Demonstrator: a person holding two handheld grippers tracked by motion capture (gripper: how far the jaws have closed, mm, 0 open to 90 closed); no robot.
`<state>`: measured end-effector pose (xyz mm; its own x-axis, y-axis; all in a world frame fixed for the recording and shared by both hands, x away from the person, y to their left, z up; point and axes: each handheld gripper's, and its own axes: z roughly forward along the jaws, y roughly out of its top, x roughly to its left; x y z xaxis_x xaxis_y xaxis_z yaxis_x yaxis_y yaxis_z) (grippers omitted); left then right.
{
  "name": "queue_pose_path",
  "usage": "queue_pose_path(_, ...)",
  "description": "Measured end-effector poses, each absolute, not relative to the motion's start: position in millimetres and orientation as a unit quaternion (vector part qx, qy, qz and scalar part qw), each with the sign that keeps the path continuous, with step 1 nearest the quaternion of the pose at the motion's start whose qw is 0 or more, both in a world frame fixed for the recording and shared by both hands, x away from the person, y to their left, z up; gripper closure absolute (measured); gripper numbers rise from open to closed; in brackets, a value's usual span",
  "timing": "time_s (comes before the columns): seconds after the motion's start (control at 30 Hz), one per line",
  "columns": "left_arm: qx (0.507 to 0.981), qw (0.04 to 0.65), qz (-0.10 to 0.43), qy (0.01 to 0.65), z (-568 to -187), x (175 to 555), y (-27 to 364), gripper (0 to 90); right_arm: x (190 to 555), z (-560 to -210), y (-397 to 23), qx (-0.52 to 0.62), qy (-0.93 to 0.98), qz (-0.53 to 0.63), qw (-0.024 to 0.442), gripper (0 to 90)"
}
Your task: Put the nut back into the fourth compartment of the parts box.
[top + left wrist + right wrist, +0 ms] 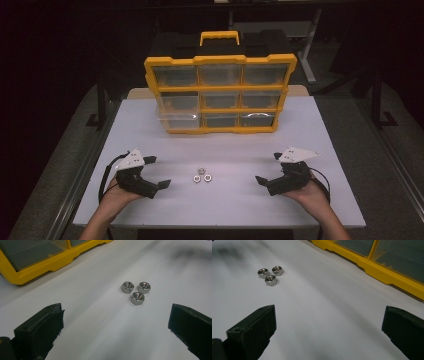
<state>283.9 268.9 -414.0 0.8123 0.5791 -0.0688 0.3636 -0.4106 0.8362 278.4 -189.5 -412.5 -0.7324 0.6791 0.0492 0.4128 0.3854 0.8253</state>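
I see a white surface (310,150) carrying a yellow drawer organizer (220,95) that stands upright at the far side, its clear drawers facing me. Three steel hex nuts (202,175) lie clustered near the front middle, close together, well apart from the organizer.

Dim lab or workshop bench.
Plain white table (320,150) on a metal frame, surrounded by darkness; yellow parts organizer (220,95) with clear drawers, loose steel nuts (202,175), another desk frame (307,47) behind, grey carpeted floor.
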Motion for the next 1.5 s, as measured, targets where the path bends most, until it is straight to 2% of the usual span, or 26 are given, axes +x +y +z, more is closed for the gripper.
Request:
queue_pose_path(0.4,0.828,0.467,0.122,0.286,-413,284,272,0.6,281,-407,-181,0.327,0.818,0.451,0.143,0.0)
queue_pose_path(1.5,0.828,0.47,0.113,0.284,-416,280,269,0.6,316,-395,-118,0.278,0.841,0.454,0.102,0.0)
